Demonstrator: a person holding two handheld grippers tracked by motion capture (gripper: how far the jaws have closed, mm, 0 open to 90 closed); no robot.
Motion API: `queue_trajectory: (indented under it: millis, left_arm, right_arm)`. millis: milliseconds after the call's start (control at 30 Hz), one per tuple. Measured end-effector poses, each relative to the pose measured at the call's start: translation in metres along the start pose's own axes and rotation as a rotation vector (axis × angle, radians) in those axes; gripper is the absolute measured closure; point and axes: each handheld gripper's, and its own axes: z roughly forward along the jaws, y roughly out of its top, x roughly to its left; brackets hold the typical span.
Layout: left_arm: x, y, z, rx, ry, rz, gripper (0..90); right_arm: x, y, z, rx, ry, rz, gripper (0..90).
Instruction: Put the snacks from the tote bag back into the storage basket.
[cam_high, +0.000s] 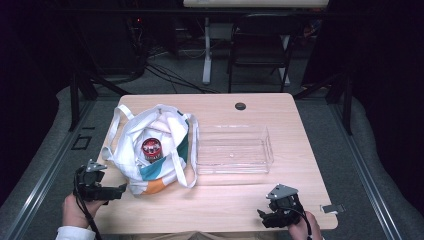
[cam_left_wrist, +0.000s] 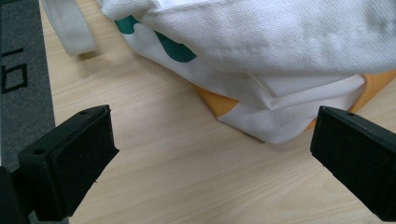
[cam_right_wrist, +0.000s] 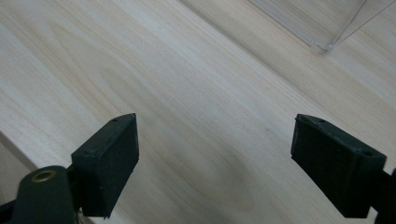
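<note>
Lay on the left half of the wooden table (cam_high: 225, 200): a white tote bag (cam_high: 150, 150) with teal and orange patches, mouth open upward, a red-topped can (cam_high: 151, 148) standing inside. Sat just right of the bag, almost touching it: a clear plastic tray (cam_high: 234, 149). Hovered at the table's near-left corner, aimed at the bag's lower corner: the left gripper (cam_high: 120, 190), jaws spread wide, nothing between them, the orange-patched corner of the bag (cam_left_wrist: 280, 93) just ahead and untouched. Hung over bare wood at the near-right edge: the right gripper (cam_high: 261, 214), jaws likewise wide apart and holding nothing, a corner of the tray (cam_right_wrist: 322, 23) farther off in its own view.
</note>
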Motion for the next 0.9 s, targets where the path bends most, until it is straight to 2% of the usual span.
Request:
queue_trajectory:
  millis: [233,567,800,900]
  left_arm:
    - [0.001,0.001,0.001,0.013,-0.010,0.007,0.0]
    - [0.003,0.000,-0.002,-0.005,0.001,0.006,0.0]
    - [0.002,0.002,-0.007,-0.008,-0.004,0.009,0.0]
    - [0.002,0.002,-0.014,-0.025,-0.003,0.001,0.0]
  right_arm:
    - [0.000,0.000,0.001,0.004,-0.003,0.003,14.7]
    - [0.000,0.002,0.001,0.003,-0.001,-0.010,14.7]
    - [-0.001,0.001,0.000,0.003,-0.008,-0.001,14.7]
    - [-0.001,0.003,0.002,0.008,0.000,-0.012,14.7]
